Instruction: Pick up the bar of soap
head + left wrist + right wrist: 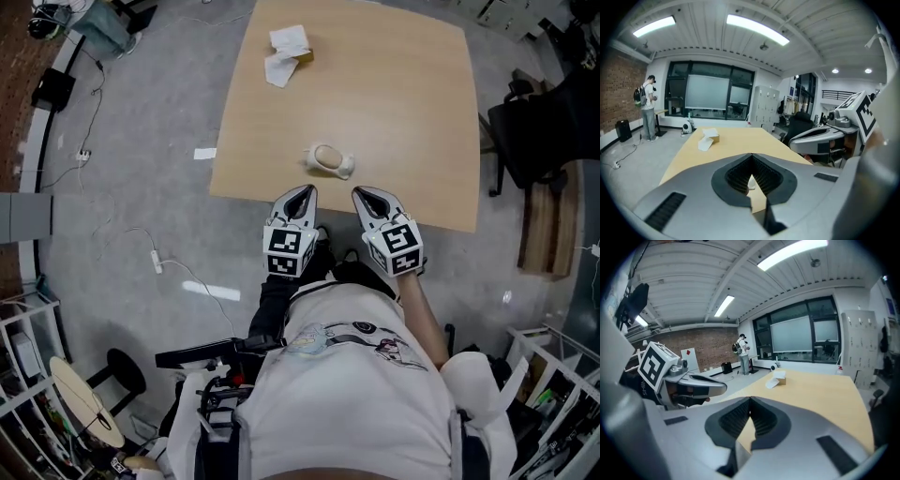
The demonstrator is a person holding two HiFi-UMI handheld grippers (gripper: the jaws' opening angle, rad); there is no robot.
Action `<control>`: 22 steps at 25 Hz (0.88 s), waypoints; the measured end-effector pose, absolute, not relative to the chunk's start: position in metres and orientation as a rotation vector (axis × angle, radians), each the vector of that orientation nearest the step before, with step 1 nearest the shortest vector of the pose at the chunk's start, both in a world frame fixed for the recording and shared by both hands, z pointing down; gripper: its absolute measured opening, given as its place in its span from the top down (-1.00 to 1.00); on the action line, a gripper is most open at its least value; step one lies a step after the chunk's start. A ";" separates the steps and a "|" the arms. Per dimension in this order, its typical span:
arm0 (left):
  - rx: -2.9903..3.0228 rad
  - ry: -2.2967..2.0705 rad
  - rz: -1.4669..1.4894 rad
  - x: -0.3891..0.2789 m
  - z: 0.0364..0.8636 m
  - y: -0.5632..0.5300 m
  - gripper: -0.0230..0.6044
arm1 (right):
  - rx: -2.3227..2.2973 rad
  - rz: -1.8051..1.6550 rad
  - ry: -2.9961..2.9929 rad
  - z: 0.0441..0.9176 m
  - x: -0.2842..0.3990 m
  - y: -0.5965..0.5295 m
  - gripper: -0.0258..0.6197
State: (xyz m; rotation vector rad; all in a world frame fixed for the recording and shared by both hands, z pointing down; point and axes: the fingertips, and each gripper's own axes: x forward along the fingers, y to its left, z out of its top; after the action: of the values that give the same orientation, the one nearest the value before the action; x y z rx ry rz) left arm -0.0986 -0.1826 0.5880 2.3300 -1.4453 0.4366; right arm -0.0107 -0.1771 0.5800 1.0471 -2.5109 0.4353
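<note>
An oval tan bar of soap [327, 157] lies on a white wrapper near the front edge of the light wooden table [403, 103]. Both grippers hover at that edge, just short of the soap. My left gripper [305, 190] is below and slightly left of it, its jaws shut with nothing between them. The right gripper [364, 192] is below and right of it, also shut and empty. In the left gripper view the jaws [751, 155] meet at the tip, and a small white bit, probably the wrapper [751, 183], shows through the gap. In the right gripper view the jaws [750, 399] are closed over bare tabletop.
A small box with white paper [289, 52] sits at the table's far left. A black chair [548, 122] stands to the right of the table. Cables [159, 258] lie on the grey floor at left. A person [647, 110] stands far off by the windows.
</note>
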 end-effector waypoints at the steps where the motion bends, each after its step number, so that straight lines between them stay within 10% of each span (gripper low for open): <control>1: 2.315 -1.431 0.447 -0.102 0.596 -0.186 0.92 | 1.045 0.453 -2.496 0.588 -0.013 -0.181 0.91; 22: 1.972 -1.269 0.700 -0.107 0.752 -0.214 0.92 | 0.618 0.500 -2.300 0.737 -0.048 -0.235 0.91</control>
State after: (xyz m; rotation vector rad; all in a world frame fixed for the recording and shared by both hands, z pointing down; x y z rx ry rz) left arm -0.1070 -0.2137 0.7516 1.9718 -1.2692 0.7001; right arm -0.0479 -0.2346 0.7369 0.6182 -2.3002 0.4996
